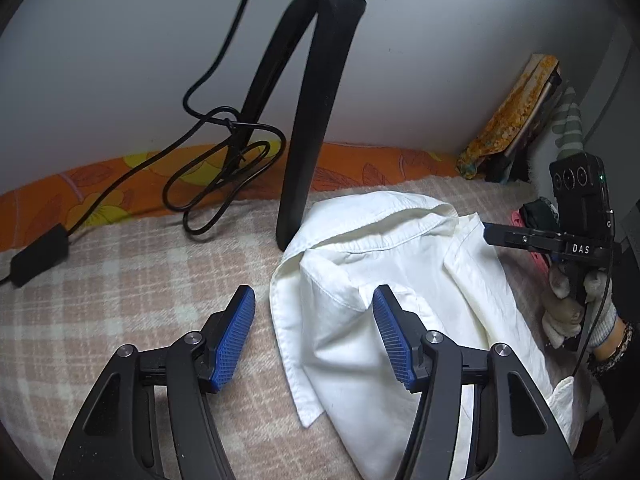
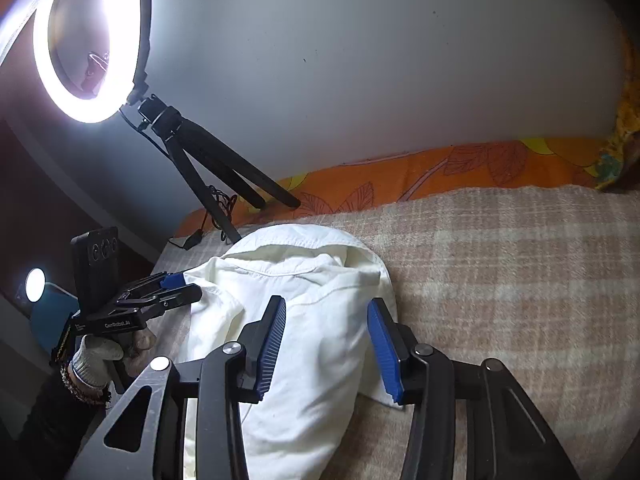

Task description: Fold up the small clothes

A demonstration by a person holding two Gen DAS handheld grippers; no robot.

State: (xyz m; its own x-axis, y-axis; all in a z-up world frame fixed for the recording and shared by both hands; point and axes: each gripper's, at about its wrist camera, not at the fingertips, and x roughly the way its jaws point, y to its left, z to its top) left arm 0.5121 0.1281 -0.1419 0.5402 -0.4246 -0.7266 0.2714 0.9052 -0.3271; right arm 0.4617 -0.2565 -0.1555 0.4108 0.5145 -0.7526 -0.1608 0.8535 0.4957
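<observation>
A small white shirt (image 1: 384, 280) lies partly folded and rumpled on a beige checked blanket (image 1: 132, 280). My left gripper (image 1: 314, 300) is open just above the shirt's left edge, with nothing between its blue pads. My right gripper (image 2: 326, 312) is open over the shirt (image 2: 312, 308) from the other side, also empty. The right gripper shows at the right edge of the left wrist view (image 1: 520, 236), by the shirt's far side. The left gripper shows at the left of the right wrist view (image 2: 172, 292), touching or close to the shirt's edge.
A black tripod leg (image 1: 304, 120) stands on the blanket just behind the shirt, with a looped black cable (image 1: 224, 168) to its left. A lit ring light (image 2: 88, 40) sits on the tripod. An orange flowered sheet (image 2: 440, 176) runs along the white wall. Clothes are piled at the far right (image 1: 516, 120).
</observation>
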